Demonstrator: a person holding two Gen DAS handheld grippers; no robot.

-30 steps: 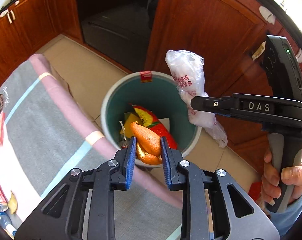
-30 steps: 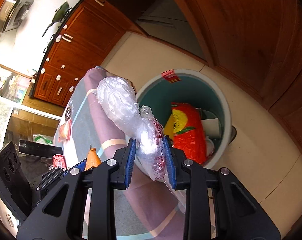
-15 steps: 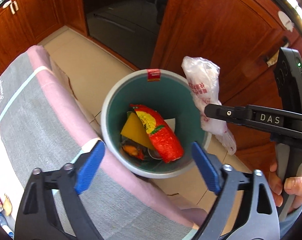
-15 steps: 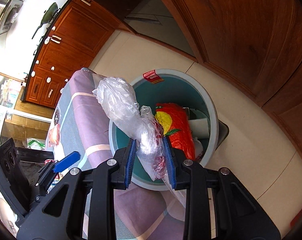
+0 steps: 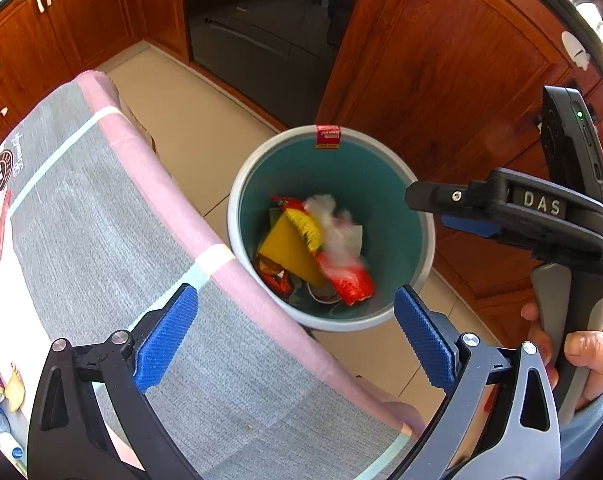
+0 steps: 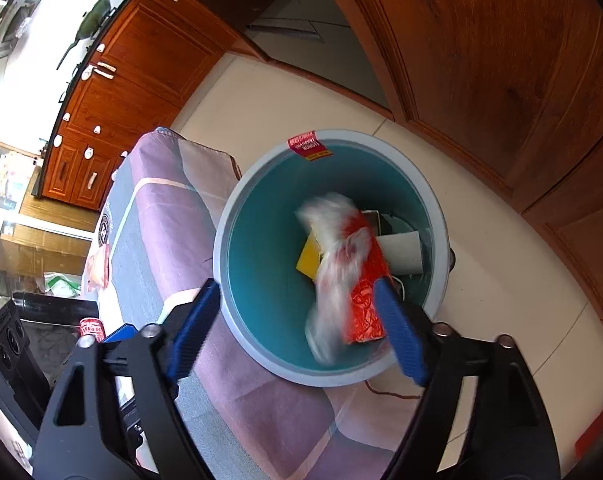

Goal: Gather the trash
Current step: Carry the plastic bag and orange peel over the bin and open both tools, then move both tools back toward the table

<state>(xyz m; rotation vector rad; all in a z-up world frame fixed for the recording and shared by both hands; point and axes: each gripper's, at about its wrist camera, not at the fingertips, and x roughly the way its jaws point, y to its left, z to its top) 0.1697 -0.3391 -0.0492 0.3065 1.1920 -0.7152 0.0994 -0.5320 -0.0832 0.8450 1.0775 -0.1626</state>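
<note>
Tiled kitchen floor (image 6: 481,280), blurred white plastic bag (image 6: 333,264)

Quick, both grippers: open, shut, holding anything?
Left gripper: jaws opening, nothing between them.
Right gripper: jaws opening, plastic bag blurred inside the trash bin.

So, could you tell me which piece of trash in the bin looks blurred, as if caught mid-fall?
The white plastic bag. It alone is motion-smeared, inside the bin, over the sharply seen red snack packet and yellow card.
</note>
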